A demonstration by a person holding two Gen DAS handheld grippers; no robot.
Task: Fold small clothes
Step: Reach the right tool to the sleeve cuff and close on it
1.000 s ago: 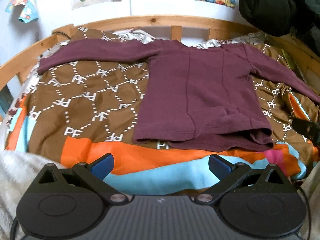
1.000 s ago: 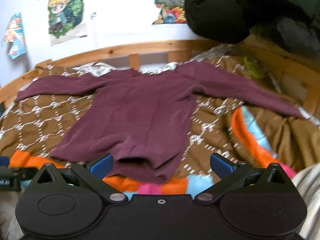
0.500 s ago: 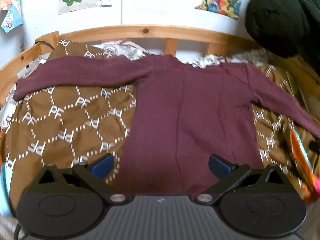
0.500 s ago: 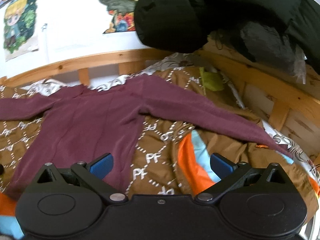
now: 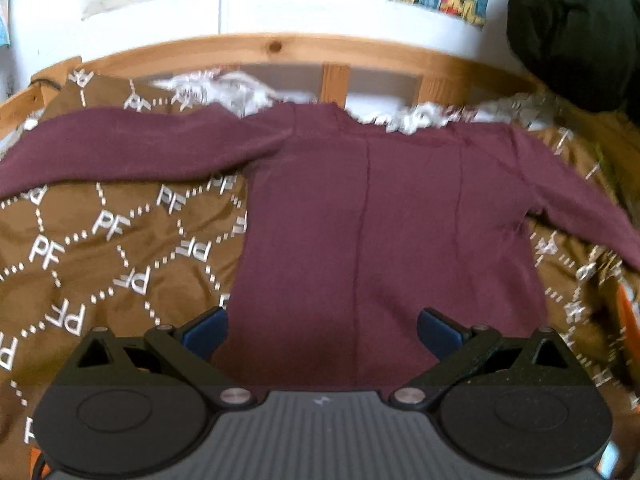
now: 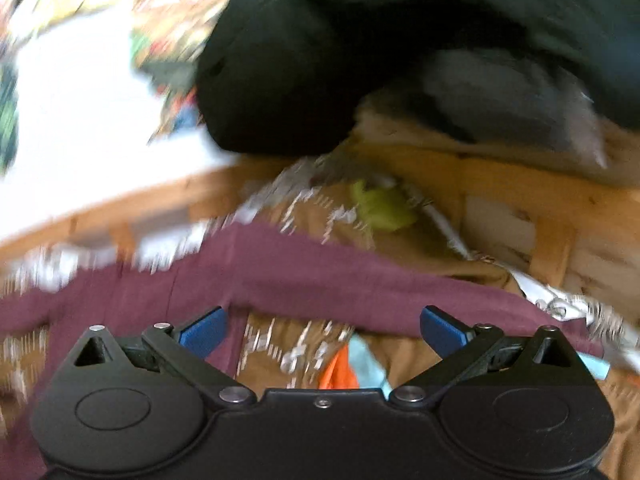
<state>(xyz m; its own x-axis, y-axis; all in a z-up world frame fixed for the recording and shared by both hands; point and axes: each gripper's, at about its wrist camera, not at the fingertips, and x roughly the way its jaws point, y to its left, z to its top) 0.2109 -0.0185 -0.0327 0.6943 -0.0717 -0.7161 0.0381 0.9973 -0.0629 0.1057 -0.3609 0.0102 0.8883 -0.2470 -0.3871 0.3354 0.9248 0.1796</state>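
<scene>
While both tongs gape empty, the maroon shirt lies flat — black bundle behind.

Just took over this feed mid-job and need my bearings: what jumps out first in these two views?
A maroon long-sleeved top lies flat with sleeves spread across a brown patterned blanket, filling the left wrist view above the open left gripper. In the blurred right wrist view, the open right gripper points at the top's sleeve, with a big black bundle on the wooden bed frame behind.
</scene>
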